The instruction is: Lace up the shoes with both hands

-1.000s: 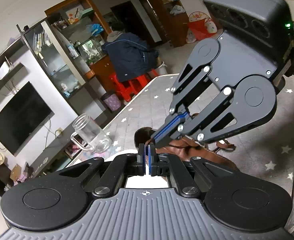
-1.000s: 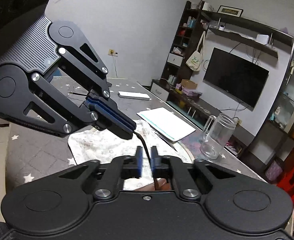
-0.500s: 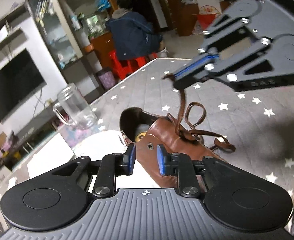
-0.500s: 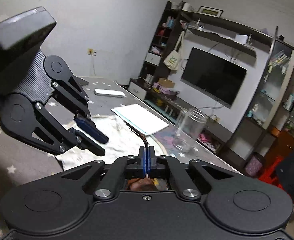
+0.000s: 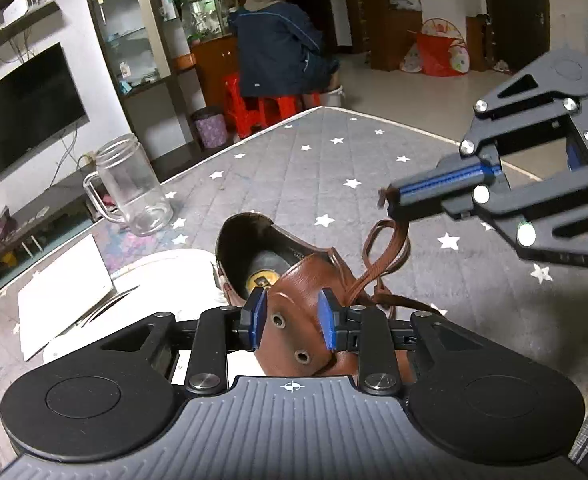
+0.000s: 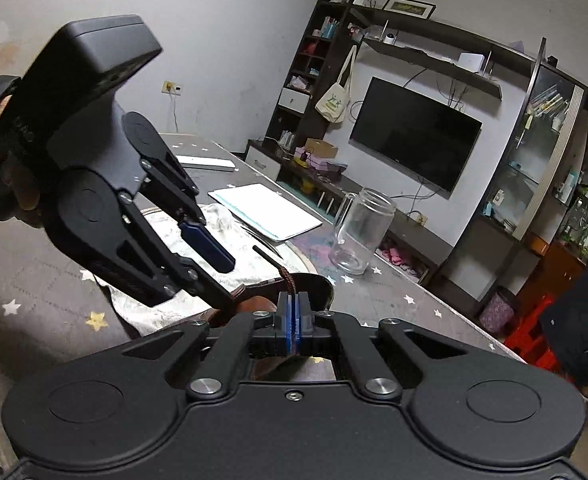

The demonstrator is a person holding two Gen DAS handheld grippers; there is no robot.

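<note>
Two grippers are in my hands, and both are near one brown shoe [image 5: 294,276] that lies on the grey star cloth [image 5: 334,168] of the table. My left gripper [image 5: 292,318] hangs just over the shoe. Its blue pads [image 5: 259,316] stand a little way apart, and they have just been opening. The brown flap with the lace holes shows between the pads, but I cannot tell if it touches them, and they do not pinch it. My right gripper [image 6: 293,322] has its pads pressed tight together on the brown lace [image 6: 288,280]. In the left view, that same gripper [image 5: 392,204] is up and to the right of the shoe, and the lace [image 5: 390,248] runs down from its tip in a loose loop to the top of the shoe. A short dark lace tip pokes out past the pads in the right view. The open mouth of the shoe points away from me, toward a clear glass jar [image 5: 128,186] that stands near it. Some white paper [image 5: 62,284] lies flat on the table, left of the shoe. A person [image 5: 282,48] in a dark jacket sits on a red stool [image 5: 270,106] past the far end of the table.
</note>
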